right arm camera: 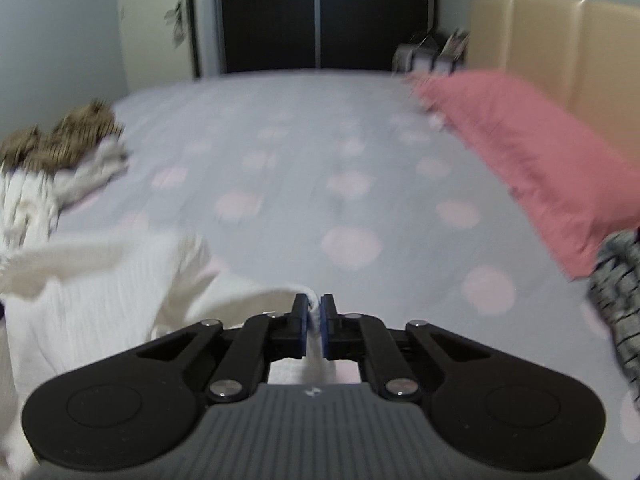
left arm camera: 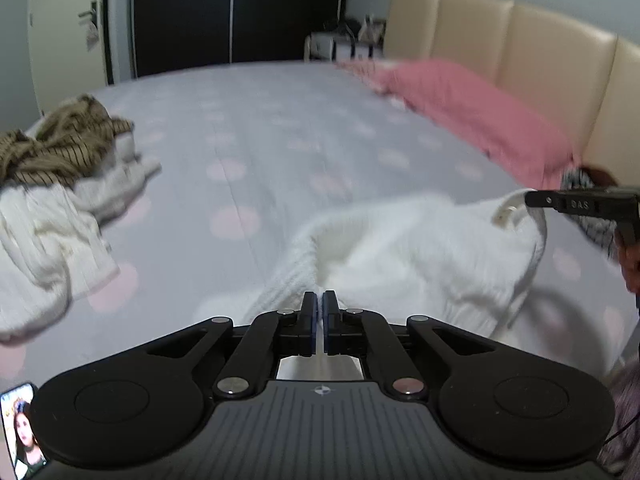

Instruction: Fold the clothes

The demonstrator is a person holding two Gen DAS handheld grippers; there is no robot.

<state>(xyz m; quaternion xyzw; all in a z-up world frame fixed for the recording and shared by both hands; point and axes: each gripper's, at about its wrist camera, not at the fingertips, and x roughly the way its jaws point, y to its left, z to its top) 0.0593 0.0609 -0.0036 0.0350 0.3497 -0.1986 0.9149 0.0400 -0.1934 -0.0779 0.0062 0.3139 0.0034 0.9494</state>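
Both grippers were clamped on the same white garment (left arm camera: 400, 248), which lay crumpled on the bed (left arm camera: 248, 128) in the lower middle of the left wrist view. At the bottom centre of that view the left gripper (left arm camera: 319, 304) had its jaws pressed nearly together on a bunched ridge of the cloth. The right gripper (right arm camera: 314, 307) pinched a thin white edge at the bottom centre of its own view, and showed at the right edge of the left view. So the garment stretched crosswise between them, its bulk ahead of the left gripper. Any lift, I judged, would need both hands rising together. A heap of other clothes (left arm camera: 52, 184) waited at the left.
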